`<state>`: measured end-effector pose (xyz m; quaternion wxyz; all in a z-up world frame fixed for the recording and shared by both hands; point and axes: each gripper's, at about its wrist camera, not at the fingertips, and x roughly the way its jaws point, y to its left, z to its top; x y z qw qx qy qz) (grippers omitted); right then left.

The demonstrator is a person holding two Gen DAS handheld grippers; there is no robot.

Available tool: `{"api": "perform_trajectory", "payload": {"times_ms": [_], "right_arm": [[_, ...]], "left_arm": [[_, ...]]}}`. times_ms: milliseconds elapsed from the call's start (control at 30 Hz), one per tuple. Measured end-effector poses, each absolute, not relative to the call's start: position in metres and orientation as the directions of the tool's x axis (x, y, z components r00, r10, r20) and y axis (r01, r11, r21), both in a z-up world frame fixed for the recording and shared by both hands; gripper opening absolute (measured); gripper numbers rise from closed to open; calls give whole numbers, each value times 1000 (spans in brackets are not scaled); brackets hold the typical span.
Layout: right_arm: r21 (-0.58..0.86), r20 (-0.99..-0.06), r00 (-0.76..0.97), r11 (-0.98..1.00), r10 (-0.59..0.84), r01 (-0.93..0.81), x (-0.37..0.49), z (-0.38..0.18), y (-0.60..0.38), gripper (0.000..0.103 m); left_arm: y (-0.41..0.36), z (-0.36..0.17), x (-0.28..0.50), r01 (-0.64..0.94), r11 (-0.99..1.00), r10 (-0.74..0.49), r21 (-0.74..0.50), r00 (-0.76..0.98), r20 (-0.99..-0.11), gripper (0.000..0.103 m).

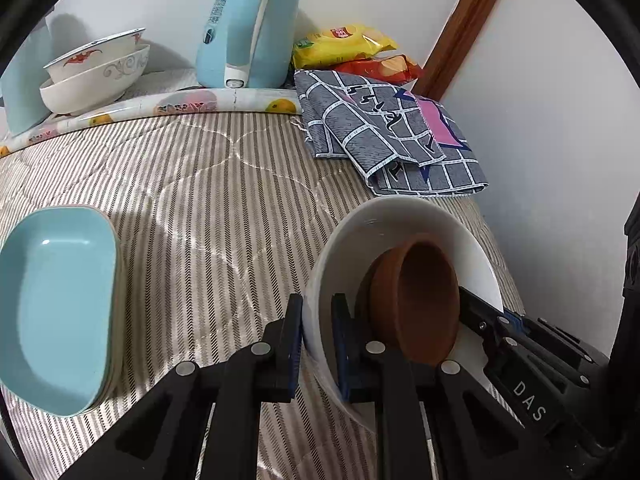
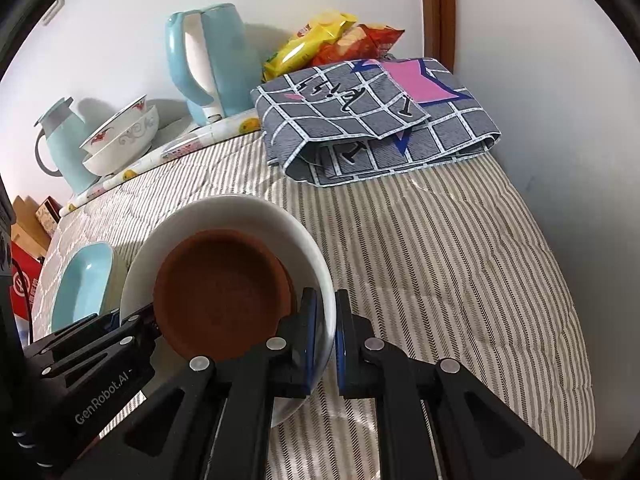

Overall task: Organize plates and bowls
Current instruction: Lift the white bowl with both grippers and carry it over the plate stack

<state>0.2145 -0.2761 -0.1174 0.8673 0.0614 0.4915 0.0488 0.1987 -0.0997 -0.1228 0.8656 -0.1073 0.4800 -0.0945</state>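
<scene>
A white bowl point(image 1: 400, 216) point(image 2: 224, 212) with a smaller brown bowl point(image 1: 424, 300) point(image 2: 220, 288) lying inside it is held between both grippers over the striped cover. My left gripper point(image 1: 318, 304) point(image 2: 140, 320) is shut on the bowl's left rim. On the opposite rim my right gripper point(image 2: 324, 300) point(image 1: 468, 296) is shut as well. The white bowl seems slightly raised off the cover. A stack of light blue oblong dishes point(image 1: 52, 304) point(image 2: 84, 284) lies to the left. Two patterned bowls point(image 1: 96, 68) point(image 2: 124, 136) sit nested at the back left.
A light blue kettle point(image 1: 248, 28) point(image 2: 216, 60) stands at the back on a fruit-print mat. A folded grey checked cloth point(image 1: 380, 128) point(image 2: 372, 112) and snack bags point(image 1: 344, 44) point(image 2: 320, 40) lie at the back right. A blue jug point(image 2: 64, 144) stands far left. A white wall runs along the right.
</scene>
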Motion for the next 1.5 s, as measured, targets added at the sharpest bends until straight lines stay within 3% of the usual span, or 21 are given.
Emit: {"api": "perform_trajectory", "payload": {"times_ms": [433, 1500], "right_arm": [[128, -840, 528, 991, 126, -33, 207, -97, -261, 8], [141, -810, 548, 976, 210, -166, 197, -61, -153, 8]], "left_arm": [[-82, -106, 188, 64, 952, -284, -298, 544, -790, 14], [27, -71, 162, -35, 960, -197, -278, 619, -760, 14]]}}
